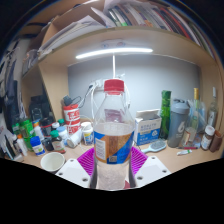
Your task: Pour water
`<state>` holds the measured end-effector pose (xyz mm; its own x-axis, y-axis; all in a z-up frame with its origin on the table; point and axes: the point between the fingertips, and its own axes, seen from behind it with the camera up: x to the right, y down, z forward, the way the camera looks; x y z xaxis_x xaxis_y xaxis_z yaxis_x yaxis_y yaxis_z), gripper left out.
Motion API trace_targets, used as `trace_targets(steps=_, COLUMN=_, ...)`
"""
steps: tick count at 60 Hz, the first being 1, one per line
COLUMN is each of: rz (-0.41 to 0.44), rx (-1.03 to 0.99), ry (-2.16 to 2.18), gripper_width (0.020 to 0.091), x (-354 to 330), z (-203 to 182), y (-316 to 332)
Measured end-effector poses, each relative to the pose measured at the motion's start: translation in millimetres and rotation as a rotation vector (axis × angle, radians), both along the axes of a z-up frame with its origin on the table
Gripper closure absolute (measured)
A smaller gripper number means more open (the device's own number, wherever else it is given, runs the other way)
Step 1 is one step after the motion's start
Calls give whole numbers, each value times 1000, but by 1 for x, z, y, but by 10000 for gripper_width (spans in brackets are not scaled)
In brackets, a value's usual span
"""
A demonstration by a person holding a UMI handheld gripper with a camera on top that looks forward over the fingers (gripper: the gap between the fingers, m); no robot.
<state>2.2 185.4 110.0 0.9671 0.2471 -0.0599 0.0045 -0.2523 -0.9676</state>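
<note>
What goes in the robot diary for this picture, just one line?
gripper: shut on bottle | bottle: upright, red cap on | white cup: beside fingers | pour: not started

Bright ceiling strip light (113, 52) overhead, strong fisheye bending at edges, soft focus throughout

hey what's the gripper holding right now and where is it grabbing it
A clear water bottle with a red cap, upright. The jaws press on its lower body from either side, at the blue label.
</note>
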Motion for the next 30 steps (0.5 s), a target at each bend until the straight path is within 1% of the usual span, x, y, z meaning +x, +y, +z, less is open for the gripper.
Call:
trace_targets(steps=6, rz=8, rx=67, ry=-45, gripper_width=652, x=4, z=-5, y=-8)
trace_targets(steps=9, rz=29, rx=59, ry=-53, gripper_width=635, x=0, z=-19, y=-11)
trace_targets(steps=11, rz=31, rx=102, ry=-40, gripper_width=627, x=1, z=-12, y=-13)
trace_targets(steps=14, rz=34, rx=122, ry=-37, gripper_width=618, x=3, z=-14, y=-15)
trace_targets(steps=24, rz=55, rx=139, ry=-13, gripper_width=606, x=3, z=-13, y=-17)
trace_targets(steps=30, rz=72, rx=137, ry=-18, gripper_width=555, x=1, z=-13, y=-16)
